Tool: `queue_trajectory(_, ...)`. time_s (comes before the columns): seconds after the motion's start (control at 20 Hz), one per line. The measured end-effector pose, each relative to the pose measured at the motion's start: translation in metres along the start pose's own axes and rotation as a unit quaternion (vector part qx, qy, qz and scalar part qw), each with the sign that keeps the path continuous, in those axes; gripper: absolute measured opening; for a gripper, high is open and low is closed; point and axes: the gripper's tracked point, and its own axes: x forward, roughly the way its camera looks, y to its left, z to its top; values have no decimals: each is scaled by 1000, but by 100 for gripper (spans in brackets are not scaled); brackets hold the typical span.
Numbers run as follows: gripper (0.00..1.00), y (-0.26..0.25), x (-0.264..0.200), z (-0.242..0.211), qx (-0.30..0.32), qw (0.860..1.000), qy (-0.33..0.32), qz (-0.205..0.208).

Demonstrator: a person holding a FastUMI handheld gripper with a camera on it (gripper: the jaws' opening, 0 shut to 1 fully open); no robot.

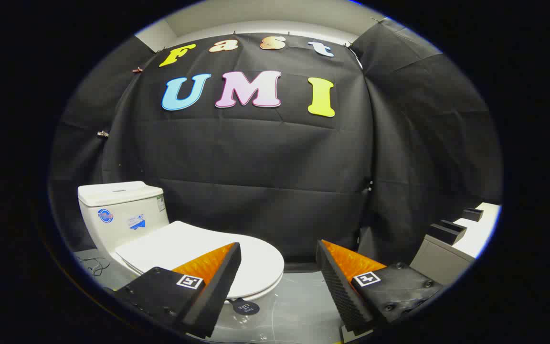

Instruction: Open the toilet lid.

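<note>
White toilet lid (198,251) lies shut beyond the left finger; gripper (279,255) spread wide, empty — could skid off that slick rim.

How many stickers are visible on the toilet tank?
3, all on the toilet tank: a round one at the front near the wall side, a second beside it, a third on the side corner. Others may be hidden.

The tank (127,210) has a round blue sticker (105,215), a blue-and-white sticker (137,222) and a small green label (161,202). Their words are too small to read. So are the words on the black tag (246,306) under the lid (194,246). The gripper (279,244) is spread wide, with a square marker (189,281) on each finger.
</note>
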Motion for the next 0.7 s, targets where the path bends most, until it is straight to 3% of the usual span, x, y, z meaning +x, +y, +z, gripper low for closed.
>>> queue_trajectory(0.7,98,4,3,-5,-2,1000,8,5)
